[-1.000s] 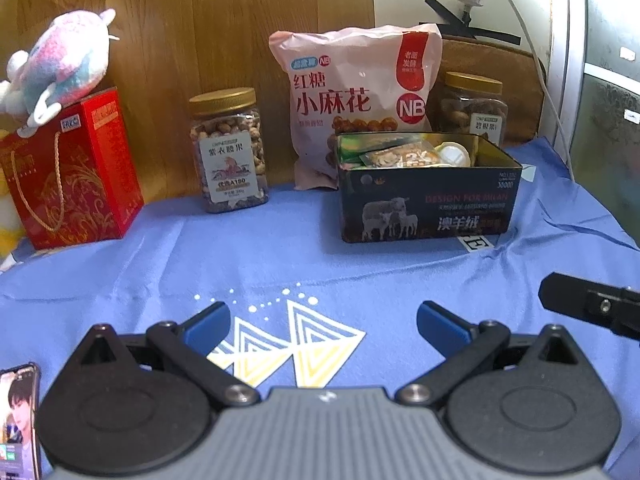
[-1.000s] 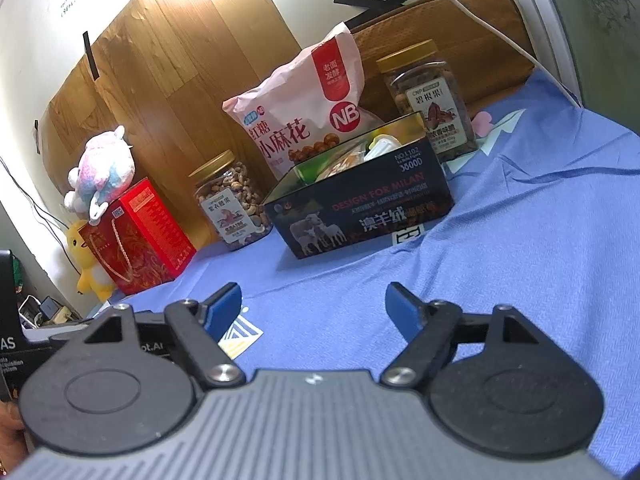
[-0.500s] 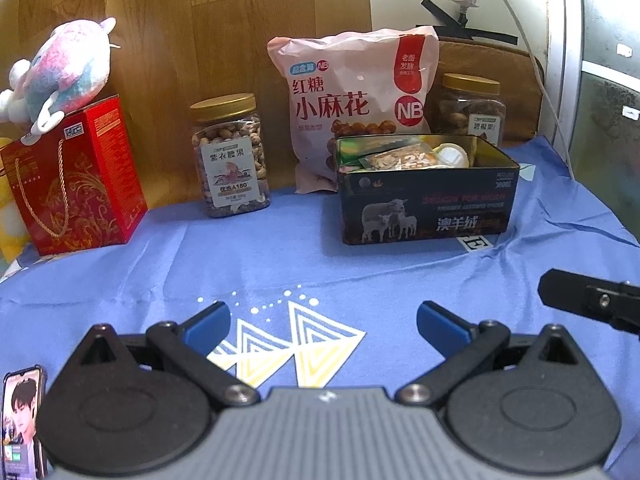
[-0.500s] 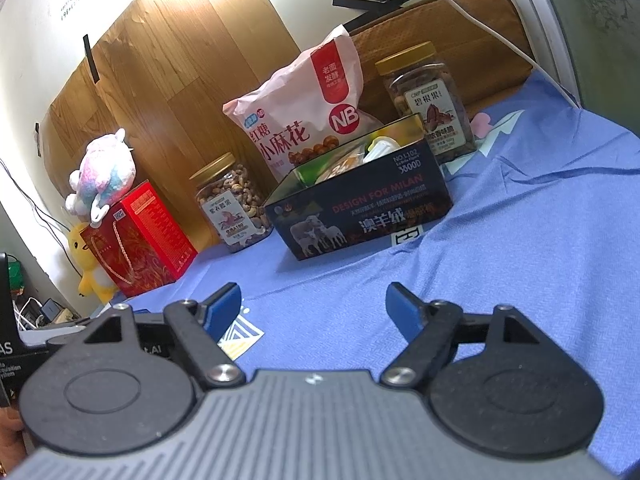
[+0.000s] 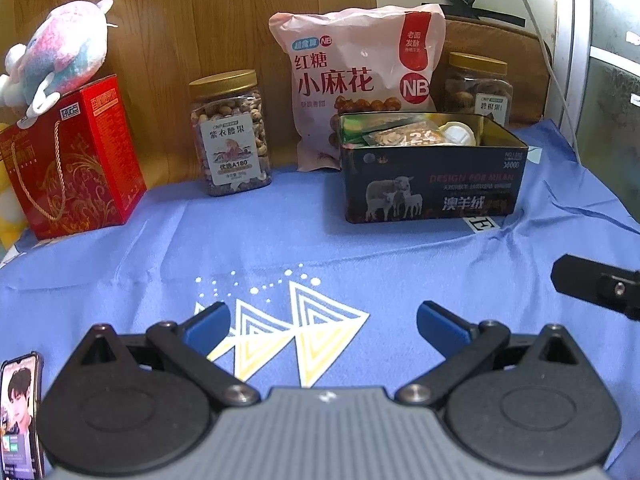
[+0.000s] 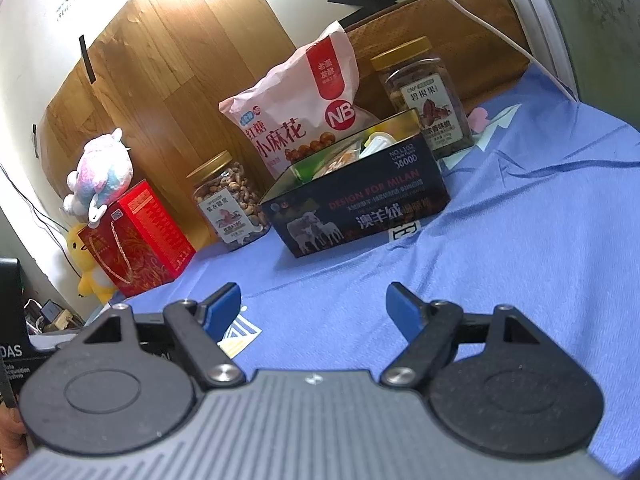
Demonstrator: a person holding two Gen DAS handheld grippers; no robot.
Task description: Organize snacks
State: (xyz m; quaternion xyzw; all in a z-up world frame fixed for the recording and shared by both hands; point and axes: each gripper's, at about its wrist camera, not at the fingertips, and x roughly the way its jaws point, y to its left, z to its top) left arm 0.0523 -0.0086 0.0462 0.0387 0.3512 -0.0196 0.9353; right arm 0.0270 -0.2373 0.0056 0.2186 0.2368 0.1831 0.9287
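Observation:
A dark open tin box (image 5: 432, 188) with sheep printed on it stands on the blue cloth (image 5: 320, 248) and holds small snack packets (image 5: 408, 136). Behind it leans a pink snack bag (image 5: 360, 80). A jar of nuts (image 5: 230, 132) stands to its left and a second jar (image 5: 478, 84) behind its right. My left gripper (image 5: 324, 324) is open and empty, low over the cloth, well short of the box. My right gripper (image 6: 314, 306) is open and empty too, facing the box (image 6: 360, 208), bag (image 6: 296, 116) and jars (image 6: 228, 204) (image 6: 426, 100).
A red gift box (image 5: 72, 160) with a plush toy (image 5: 60, 56) on top stands at the far left. A phone (image 5: 20, 408) lies at the near left edge. Part of the right gripper (image 5: 600, 288) juts in at the right. A wooden panel (image 5: 200, 20) backs the table.
The left wrist view has drifted slightly, so the scene sits a little lower and right. Both grippers stay open and empty; nothing on the table has moved.

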